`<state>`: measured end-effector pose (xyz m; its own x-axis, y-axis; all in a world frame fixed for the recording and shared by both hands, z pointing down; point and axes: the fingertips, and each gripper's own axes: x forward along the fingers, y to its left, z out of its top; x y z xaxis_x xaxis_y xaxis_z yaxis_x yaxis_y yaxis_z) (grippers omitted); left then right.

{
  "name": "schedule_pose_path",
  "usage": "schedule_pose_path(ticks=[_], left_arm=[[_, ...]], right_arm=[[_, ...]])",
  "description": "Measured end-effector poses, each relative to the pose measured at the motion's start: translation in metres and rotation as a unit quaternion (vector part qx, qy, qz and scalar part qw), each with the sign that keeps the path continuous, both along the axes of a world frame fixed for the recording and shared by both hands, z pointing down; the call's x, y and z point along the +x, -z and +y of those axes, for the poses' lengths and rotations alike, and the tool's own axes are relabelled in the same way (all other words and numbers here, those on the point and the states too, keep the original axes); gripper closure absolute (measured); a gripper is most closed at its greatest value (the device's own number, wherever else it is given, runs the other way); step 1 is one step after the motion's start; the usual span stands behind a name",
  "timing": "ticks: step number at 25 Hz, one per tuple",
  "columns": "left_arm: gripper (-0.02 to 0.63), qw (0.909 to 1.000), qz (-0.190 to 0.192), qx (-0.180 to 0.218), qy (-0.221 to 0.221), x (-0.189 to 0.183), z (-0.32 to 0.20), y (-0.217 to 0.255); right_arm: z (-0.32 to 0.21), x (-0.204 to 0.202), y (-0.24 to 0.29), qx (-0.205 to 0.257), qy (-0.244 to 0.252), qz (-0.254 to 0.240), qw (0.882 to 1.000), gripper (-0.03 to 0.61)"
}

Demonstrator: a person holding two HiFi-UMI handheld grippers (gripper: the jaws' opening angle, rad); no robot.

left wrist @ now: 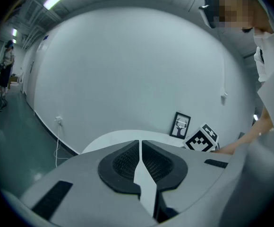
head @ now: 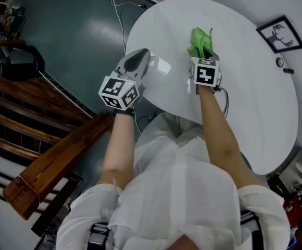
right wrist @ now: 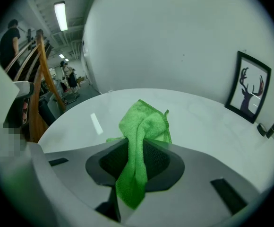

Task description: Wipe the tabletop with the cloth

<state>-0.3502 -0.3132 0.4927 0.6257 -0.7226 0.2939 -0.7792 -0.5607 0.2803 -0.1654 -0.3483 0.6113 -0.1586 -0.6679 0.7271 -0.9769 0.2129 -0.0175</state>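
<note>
Cloth (right wrist: 141,141) is bright green and it's bunched up in the right hand-held gripper (right wrist: 139,148), which is clenched tight on it. One end pokes out in front of the jaws and the other end hangs down behind them. From the head view, that puts the cloth over the white round worktop (head: 244,87), in from the left edge and a bit toward the far side. I honestly can't tell if the fabric is touching the surface or sitting just above it.

The left hand-held gripper (left wrist: 140,148) is clenched with nothing in it, and its ribbed pads meet down the middle. It sits at the worktop's near left edge, well apart from the cloth, with its marker cube hanging out past the rim.

A framed deer picture (head: 280,34) leans against the wall at the worktop's far right edge, with a couple of small dark bits (head: 288,71) just beside it. There's dark wooden furniture (head: 57,160) on the floor off to the left.
</note>
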Motion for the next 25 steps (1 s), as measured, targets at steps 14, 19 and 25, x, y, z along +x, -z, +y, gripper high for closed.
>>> schedule_pose_path(ticks=[14, 19, 25], left_arm=[[0.586, 0.9971, -0.001, -0.009, 0.075, -0.093, 0.037, -0.004], [0.587, 0.9966, -0.004, -0.011, 0.081, -0.110, 0.042, -0.007], [0.588, 0.9976, -0.005, -0.014, 0.068, -0.103, 0.039, -0.010]], right_arm=[[0.005, -0.190, 0.009, 0.011, 0.187, 0.004, 0.982, 0.495], [0.022, -0.241, 0.007, 0.010, 0.255, 0.009, 0.967, 0.495], [0.061, -0.261, 0.004, 0.005, 0.331, 0.007, 0.944, 0.495]])
